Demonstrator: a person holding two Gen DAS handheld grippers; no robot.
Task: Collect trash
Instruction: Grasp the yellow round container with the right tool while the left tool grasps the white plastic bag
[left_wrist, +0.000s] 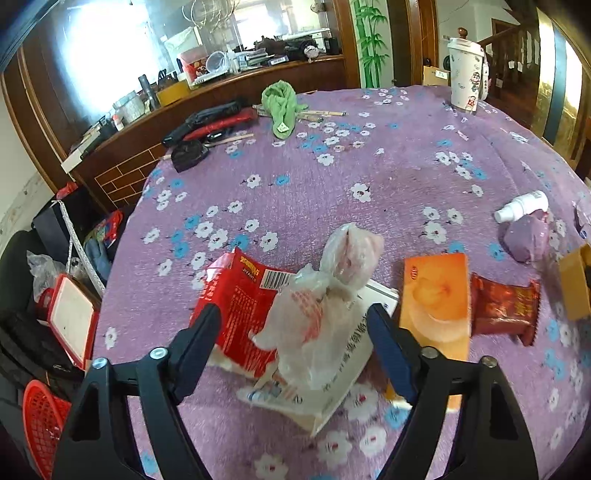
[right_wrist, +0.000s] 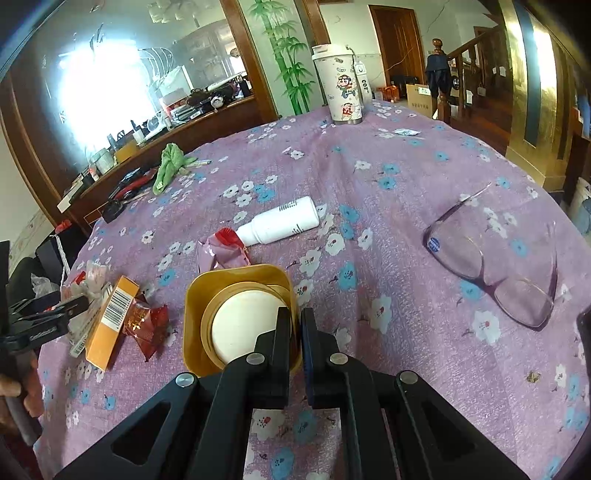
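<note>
On the desk (left_wrist: 369, 177) w/ the flowery purple cloth, the left gripper (left_wrist: 295, 325) has its jaws apart on each side of the crumpled plastic bag (left_wrist: 325, 306), prob. so it can pinch that trash next. Bag sits on a red wrapper (left_wrist: 236, 302) & a white box (left_wrist: 332, 384), touching both. Right gripper (right_wrist: 295, 321) is clamped on the rim of the yellow tub (right_wrist: 236, 280), likely to carry it off.

My left gripper (left_wrist: 295, 325) tilts steeply downward, its black jaws spread wide with nothing pressed between the pads. My right gripper (right_wrist: 295, 325) also angles down, jaws drawn together, pinching a thin yellow rim.
</note>
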